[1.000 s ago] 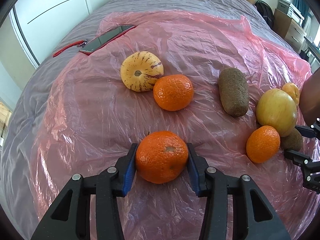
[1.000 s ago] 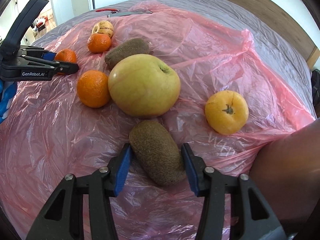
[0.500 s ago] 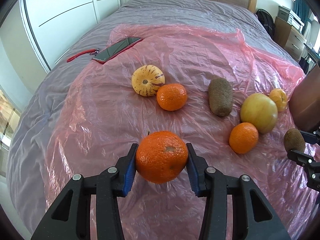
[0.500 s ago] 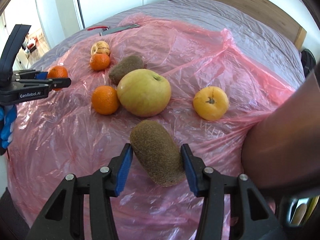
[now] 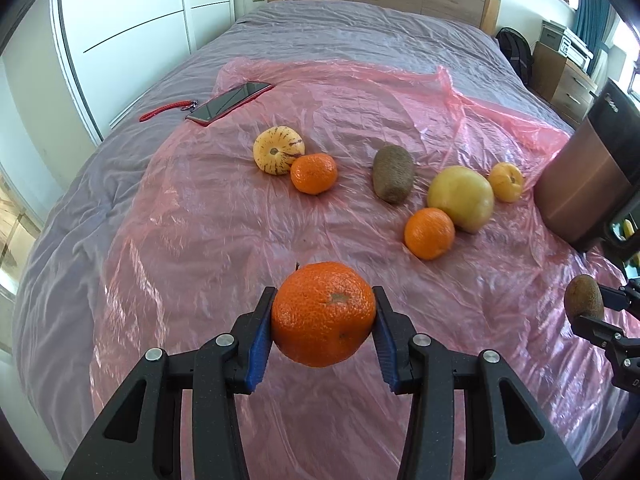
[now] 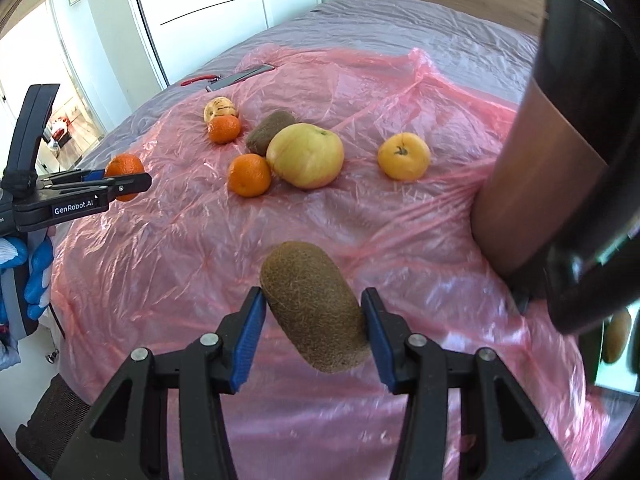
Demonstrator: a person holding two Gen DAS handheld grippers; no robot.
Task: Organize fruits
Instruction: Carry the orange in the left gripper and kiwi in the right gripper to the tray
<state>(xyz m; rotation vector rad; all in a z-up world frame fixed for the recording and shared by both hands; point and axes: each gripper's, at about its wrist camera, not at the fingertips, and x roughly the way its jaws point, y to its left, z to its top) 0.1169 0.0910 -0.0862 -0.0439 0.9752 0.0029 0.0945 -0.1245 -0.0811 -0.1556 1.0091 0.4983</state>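
We look down on a bed [image 5: 360, 32] covered by a pink sheet [image 5: 200, 220] that fills most of both frames. On it, right of centre in the left wrist view, sits a big apple [image 5: 460, 198], with a kiwi [image 5: 393, 179] to its left, an orange [image 5: 429, 233] touching it below, and a small yellow fruit [image 5: 506, 182] just beside it at right. Up and left, a striped melon [image 5: 278, 150] touches a second orange [image 5: 314, 173]. A phone [image 5: 230, 103] lies at the sheet's upper-left edge.

Our left hand-held gripper [image 5: 324, 316] is closed on a mandarin [image 5: 324, 314], lifted above the sheet at bottom centre. Our right hand-held gripper [image 6: 314, 316] is clamped on a held kiwi [image 6: 316, 306], also off the sheet.

Risks, as we judge them: the held kiwi sits skewed between the pads and could twist out; the slick sheet over soft bedding may let a set-down fruit roll toward the bed's edge; a hard squeeze may bruise either fruit.

Open room lies across the sheet's left and lower-centre parts. A dark object at far right crowds the right side.
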